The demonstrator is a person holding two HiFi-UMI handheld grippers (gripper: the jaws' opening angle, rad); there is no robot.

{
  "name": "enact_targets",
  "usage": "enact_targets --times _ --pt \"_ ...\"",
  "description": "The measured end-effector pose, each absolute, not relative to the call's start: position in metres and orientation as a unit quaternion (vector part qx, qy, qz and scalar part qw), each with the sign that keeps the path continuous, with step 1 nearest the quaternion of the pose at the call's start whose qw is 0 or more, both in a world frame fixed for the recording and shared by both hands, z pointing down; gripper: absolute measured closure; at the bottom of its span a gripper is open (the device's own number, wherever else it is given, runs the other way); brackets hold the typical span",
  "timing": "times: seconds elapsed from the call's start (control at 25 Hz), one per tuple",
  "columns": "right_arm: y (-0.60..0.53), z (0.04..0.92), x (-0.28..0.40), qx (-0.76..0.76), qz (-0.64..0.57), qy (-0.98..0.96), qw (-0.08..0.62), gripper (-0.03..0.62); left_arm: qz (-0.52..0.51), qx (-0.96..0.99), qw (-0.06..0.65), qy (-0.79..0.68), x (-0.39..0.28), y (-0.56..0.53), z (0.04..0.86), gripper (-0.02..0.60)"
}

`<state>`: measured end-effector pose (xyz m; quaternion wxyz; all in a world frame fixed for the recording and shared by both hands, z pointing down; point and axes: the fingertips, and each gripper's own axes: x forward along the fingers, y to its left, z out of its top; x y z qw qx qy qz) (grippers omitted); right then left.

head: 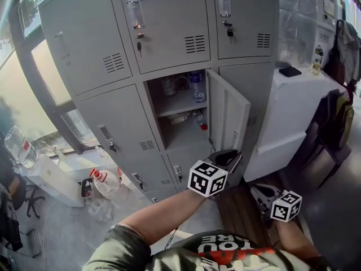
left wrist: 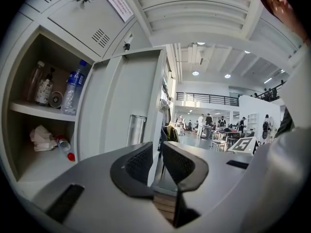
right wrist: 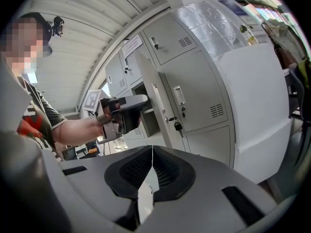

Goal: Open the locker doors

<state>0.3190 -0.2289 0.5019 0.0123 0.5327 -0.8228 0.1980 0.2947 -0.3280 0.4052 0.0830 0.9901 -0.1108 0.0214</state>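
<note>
Left gripper (head: 225, 156): clenched on the free vertical edge of the open door (head: 228, 109). In the left gripper view the sheet edge of the door (left wrist: 121, 106) runs down between the 2 pads of this gripper (left wrist: 155, 152) and fills the narrow gap.
Lower-left door (head: 115, 126): closed, handle and lock on its right side.
Top-row doors (head: 169, 27): 3 in the head view, all closed. A key (head: 230, 34) hangs in the right one.
Compartment (head: 169, 131): exposed, with a shelf (head: 180, 103) carrying bottles (head: 196, 86) and small items below it.
Open door: hinged on its right side, swung out toward the person, roughly square to the locker face. It hides part of the closed door (head: 259, 89) behind it.
Right gripper (head: 258, 192): clenched and empty. Its jaws (right wrist: 152, 152) meet with nothing between them. It hangs low, right of the left gripper, clear of the lockers.
Step in hand: judged as 1 door being drawn open. Every other door in view is shut.
Next move: judged as letting go of the door edge, then taking a closed door by its handle. A locked door calls for a key turn first.
</note>
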Motion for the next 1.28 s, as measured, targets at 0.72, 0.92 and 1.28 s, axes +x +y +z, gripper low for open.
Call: enact_targets --times 0.72,0.92,1.28 --pt "-0.228 0.506 0.306 0.512 0.203 -0.834 0.021 0.557 -0.008 0.990 0.104 -0.092 0.264 -0.319 0.402 0.522" --pt "-0.253 0.497 0.265 0.469 0.192 -0.861 0.026 0.557 -0.031 0.979 0.128 -0.158 0.148 -0.340 0.420 0.522" --pt "-0.298 0.480 0.167 0.383 0.169 -0.907 0.032 0.557 -0.059 0.925 0.154 -0.342 -0.063 -0.354 0.463 0.565"
